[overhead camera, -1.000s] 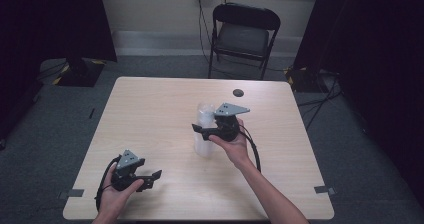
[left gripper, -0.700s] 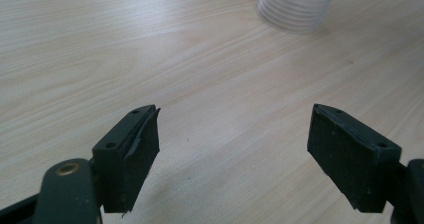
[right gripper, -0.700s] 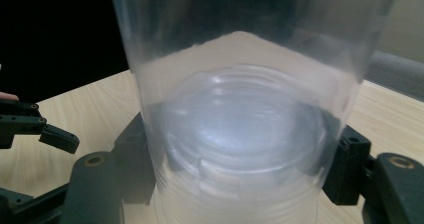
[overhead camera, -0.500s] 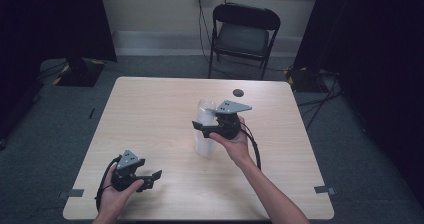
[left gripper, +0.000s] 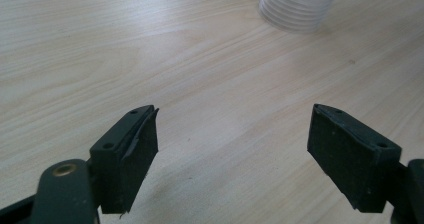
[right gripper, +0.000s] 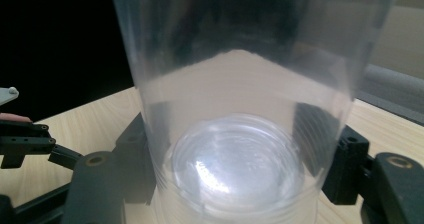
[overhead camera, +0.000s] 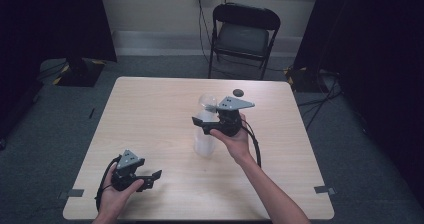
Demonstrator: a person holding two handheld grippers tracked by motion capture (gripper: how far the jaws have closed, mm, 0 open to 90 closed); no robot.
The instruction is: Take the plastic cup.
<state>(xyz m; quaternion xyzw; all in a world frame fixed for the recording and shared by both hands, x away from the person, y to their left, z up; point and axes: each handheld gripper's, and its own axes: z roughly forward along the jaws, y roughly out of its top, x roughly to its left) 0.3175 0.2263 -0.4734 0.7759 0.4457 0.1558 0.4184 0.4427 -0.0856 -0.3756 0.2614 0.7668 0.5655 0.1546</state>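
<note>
Right gripper's got the cup, left one is just hanging out

Left gripper (overhead camera: 150,175) rests near the table's (overhead camera: 150,109) front edge, jaws spread wide on nothing. The tall clear plastic cup (overhead camera: 205,134) stands upright and empty mid-table, squeezed between the right gripper's (right gripper: 235,179) pads, well right of the left one.

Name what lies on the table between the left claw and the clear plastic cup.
Nothing: in the left gripper view, bare wooden table runs from the open left claw to the clear plastic cup.
</note>
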